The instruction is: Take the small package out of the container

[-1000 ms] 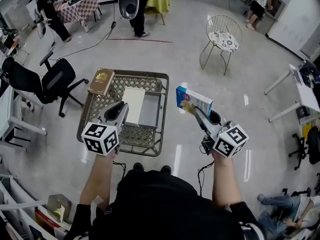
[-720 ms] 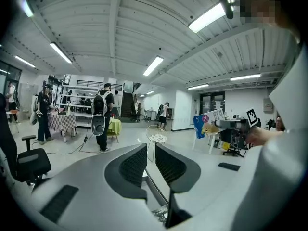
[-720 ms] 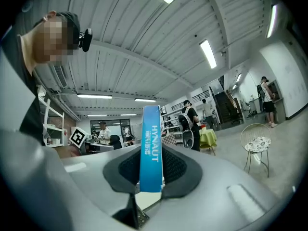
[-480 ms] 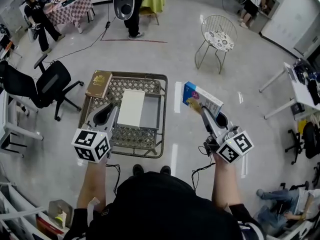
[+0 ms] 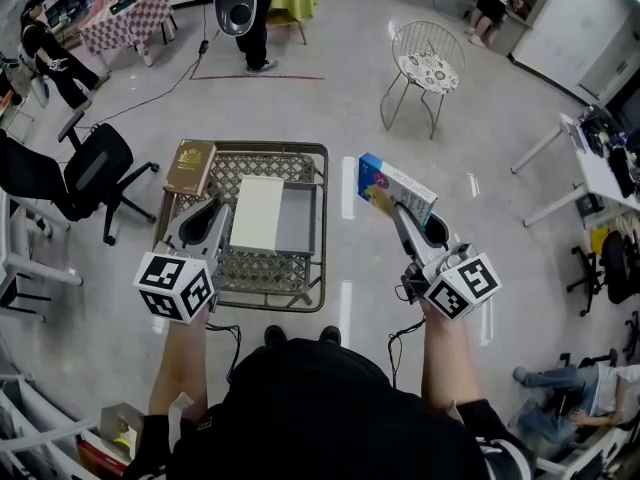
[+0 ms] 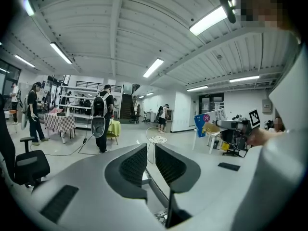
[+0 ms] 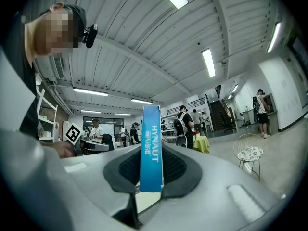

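- Wire container [image 5: 322,218] on floor: white box [image 5: 257,212] inside, brown book [image 5: 190,167] at far left corner.
- Small package [image 5: 397,187] already out: in air right of container, clear of rim.
- Right claw [image 5: 392,208] pinching package by lower end, pads on broad faces.
- Left claw [image 5: 205,218] over container's near left part, jaws slightly apart, nothing between.
- Package likely light, stiff card, glossy, so could slip or dent. Moderate squeeze on flat faces looks safest.

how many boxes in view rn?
3: blue box in the right claw, white box inside the basket, brown box on its far-left corner. Others may hide underneath.
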The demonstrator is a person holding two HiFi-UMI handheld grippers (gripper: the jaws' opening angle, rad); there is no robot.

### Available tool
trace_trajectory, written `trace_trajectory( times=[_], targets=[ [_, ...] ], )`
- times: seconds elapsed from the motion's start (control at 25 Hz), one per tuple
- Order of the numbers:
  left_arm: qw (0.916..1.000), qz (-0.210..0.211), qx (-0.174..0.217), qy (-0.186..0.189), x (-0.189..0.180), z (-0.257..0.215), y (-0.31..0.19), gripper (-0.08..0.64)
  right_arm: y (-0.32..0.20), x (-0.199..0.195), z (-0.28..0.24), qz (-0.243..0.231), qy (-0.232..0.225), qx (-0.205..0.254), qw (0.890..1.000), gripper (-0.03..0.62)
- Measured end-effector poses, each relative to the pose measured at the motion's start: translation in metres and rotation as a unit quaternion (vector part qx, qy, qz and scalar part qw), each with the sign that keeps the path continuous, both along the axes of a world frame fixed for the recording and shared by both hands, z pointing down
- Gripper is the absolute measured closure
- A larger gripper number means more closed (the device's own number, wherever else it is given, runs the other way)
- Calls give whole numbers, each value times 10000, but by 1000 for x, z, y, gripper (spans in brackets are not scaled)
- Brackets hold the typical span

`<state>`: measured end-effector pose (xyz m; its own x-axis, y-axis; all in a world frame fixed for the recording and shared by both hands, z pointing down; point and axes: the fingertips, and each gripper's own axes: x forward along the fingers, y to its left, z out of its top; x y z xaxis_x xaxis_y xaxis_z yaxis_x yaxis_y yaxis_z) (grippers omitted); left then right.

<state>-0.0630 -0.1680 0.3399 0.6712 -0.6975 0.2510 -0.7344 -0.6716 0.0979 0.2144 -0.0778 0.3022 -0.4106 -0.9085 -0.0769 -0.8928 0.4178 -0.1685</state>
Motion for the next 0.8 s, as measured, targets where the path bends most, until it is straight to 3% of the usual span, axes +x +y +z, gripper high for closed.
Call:
trace_trajectory(
  times=[0.28,0.8],
  targets=[
    [10000,-50,-37,-13,-6,11,0,505,4,-2,-3,7,28,133,9999,514],
    [9997,-192,-172,-27,-21,22,-3,505,-5,-9,10,63,-218,-88,9997,514]
  ],
)
